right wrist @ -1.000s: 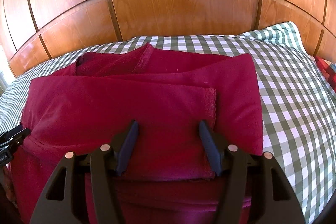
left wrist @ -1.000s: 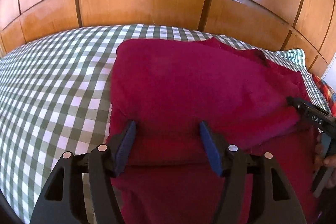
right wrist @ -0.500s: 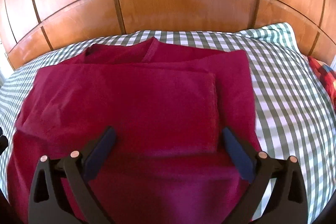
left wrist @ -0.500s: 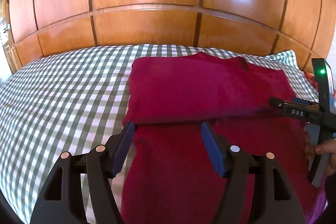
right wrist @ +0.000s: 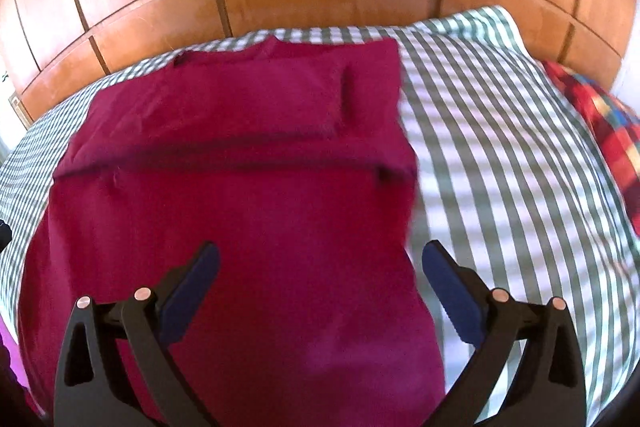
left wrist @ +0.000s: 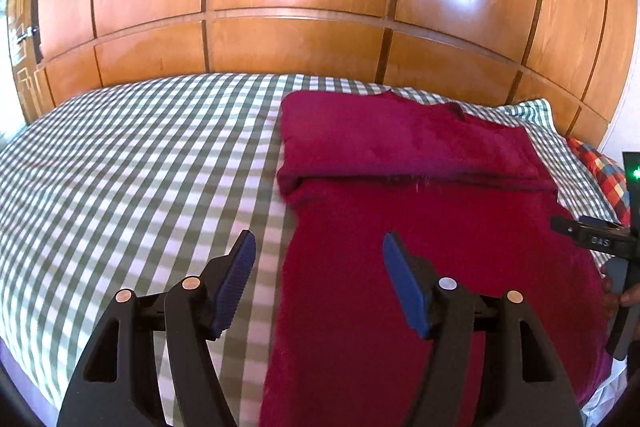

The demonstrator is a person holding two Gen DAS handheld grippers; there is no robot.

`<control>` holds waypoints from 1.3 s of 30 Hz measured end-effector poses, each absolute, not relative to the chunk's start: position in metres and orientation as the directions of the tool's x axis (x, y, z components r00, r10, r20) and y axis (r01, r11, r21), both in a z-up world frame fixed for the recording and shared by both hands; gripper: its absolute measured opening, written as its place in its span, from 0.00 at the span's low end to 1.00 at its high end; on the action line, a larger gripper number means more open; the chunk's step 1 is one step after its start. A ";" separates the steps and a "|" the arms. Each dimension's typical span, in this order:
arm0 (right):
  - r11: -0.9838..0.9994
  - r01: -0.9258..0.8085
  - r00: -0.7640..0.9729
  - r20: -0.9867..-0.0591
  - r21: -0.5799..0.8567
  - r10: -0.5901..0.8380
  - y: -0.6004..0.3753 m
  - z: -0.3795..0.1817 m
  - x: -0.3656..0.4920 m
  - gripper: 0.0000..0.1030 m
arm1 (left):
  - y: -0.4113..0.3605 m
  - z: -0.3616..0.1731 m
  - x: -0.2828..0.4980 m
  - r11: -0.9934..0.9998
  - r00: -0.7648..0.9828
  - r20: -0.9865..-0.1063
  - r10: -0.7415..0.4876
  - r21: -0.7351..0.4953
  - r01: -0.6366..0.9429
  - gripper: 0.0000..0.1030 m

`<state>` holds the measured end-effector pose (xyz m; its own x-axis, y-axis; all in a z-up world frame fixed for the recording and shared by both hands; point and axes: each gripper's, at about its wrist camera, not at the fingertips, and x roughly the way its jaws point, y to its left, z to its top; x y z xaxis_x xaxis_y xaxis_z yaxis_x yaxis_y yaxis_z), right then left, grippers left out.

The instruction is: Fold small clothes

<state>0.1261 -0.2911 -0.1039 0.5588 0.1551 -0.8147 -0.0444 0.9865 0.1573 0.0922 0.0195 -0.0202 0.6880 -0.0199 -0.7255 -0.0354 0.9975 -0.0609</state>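
Both units have pulled back from the maroon garment (left wrist: 420,227). My left hand-held gripper (left wrist: 316,259), earlier over the folded flap, now straddles the garment's left edge, nothing between the pads. My right hand-held gripper (right wrist: 320,271) has let go of the flap and spread wide, straddling the garment's right edge.

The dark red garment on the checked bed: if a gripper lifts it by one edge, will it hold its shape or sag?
The dark red garment would probably sag: it lies flat in soft layers, with a folded flap across its far half. It looks thin and light for its size. Pushed, it would likely bunch on the checked sheet rather than slide whole.
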 end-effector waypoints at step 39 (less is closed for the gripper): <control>0.936 -0.100 0.300 -0.886 0.338 0.352 -0.350 -0.124 -0.054 0.49 | 0.049 -0.060 -0.017 0.901 0.429 -0.794 -0.431 -0.400 0.167 0.27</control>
